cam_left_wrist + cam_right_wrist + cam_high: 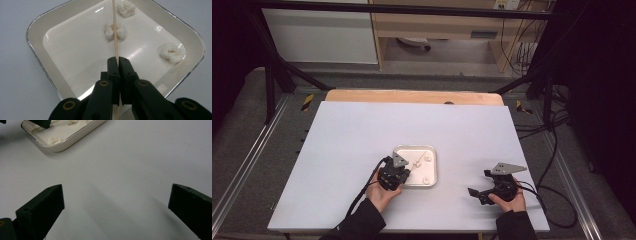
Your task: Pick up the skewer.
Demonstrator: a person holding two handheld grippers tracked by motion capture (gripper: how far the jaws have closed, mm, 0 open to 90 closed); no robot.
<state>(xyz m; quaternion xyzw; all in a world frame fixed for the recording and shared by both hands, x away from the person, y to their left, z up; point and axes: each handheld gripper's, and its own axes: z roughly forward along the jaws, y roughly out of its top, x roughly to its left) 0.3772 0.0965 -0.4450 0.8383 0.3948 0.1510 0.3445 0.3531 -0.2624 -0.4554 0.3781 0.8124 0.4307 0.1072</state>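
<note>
Left gripper view: left claw (117, 60) clenched on a thin wooden skewer (115, 32) over the tray (37, 37).

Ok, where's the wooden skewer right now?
The wooden skewer is clamped in the left gripper, running over the white tray and across the middle puffed piece in the left gripper view.

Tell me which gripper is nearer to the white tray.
Left. The left gripper is over the white tray, shut on a thin wooden skewer that runs across it. The right gripper is off to the tray's side over bare table, jaws open and empty.
</note>
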